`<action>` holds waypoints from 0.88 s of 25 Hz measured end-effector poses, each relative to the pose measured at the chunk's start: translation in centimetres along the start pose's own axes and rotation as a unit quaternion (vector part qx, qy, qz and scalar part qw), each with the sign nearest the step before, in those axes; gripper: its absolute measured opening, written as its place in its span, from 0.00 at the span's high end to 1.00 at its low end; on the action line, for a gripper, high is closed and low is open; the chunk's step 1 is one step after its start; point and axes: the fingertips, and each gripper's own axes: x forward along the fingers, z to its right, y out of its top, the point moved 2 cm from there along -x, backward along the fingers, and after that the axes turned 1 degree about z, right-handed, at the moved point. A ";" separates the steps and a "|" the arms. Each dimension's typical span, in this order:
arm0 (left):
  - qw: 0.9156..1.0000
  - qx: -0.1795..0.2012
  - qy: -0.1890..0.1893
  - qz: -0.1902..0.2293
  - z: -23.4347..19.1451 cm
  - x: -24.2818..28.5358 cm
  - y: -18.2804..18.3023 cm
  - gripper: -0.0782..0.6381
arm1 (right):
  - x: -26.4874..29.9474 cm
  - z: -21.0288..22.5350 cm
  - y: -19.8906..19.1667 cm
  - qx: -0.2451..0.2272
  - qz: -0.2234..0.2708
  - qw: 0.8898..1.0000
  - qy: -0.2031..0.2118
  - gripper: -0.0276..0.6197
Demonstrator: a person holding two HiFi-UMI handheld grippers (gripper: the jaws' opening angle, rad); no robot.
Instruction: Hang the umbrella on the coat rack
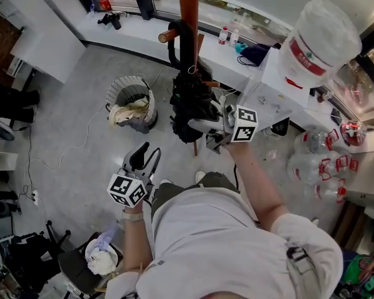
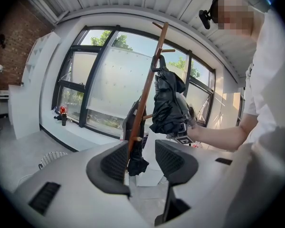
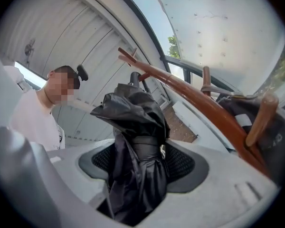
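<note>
Umbrella [image 3: 137,146] hangs folded and black close against the coat rack [image 1: 188,5], its long axis running up and down beside the wooden pole. Its crook handle is at the top and looks to be hooked over one of the pegs, though I cannot see the seat of the hook clearly. My right gripper [image 1: 206,129] is the nearer tool by far. It reaches in on the side of the coat rack towards me, with the strapped middle of the bundle standing between its jaws. The jaws are spread wide, and I see a sliver of light beside one pad, so I judge the fabric only brushes them and is not pinched. The coming move turns on that: to come away I would draw this gripper straight back from the coat rack, across the bundle's axis, without dragging the crook off its peg. My left gripper [image 2: 142,160] hovers well back from the coat rack, jaws apart with nothing in them. A wire waste basket [image 1: 131,98] stands on the floor near the coat rack's foot, on my left-gripper side, with crumpled pale material in it. A big water jug [image 1: 318,36] sits upturned on its stand on the rack's other side.
</note>
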 end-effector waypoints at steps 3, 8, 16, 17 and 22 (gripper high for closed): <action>1.000 0.000 -0.005 -0.004 0.0 0.2 -0.2 0.67 | -0.5 0.8 0.2 -0.012 0.006 1.000 -0.027 0.50; 1.000 0.000 -0.015 -0.007 -0.1 0.3 -0.3 0.67 | -1.9 3.3 0.1 -0.020 0.024 0.992 -0.123 0.48; 0.999 -0.002 -0.036 -0.016 -0.2 0.8 -0.7 0.67 | -5.1 5.6 0.6 -0.013 0.077 0.975 -0.210 0.49; 0.999 -0.002 -0.039 -0.016 -0.3 0.8 -0.8 0.67 | -5.2 5.7 0.2 -0.015 0.071 0.973 -0.218 0.48; 0.998 -0.003 -0.056 -0.022 -0.4 1.2 -0.9 0.67 | -6.7 6.1 -1.5 -0.009 0.064 0.964 -0.259 0.48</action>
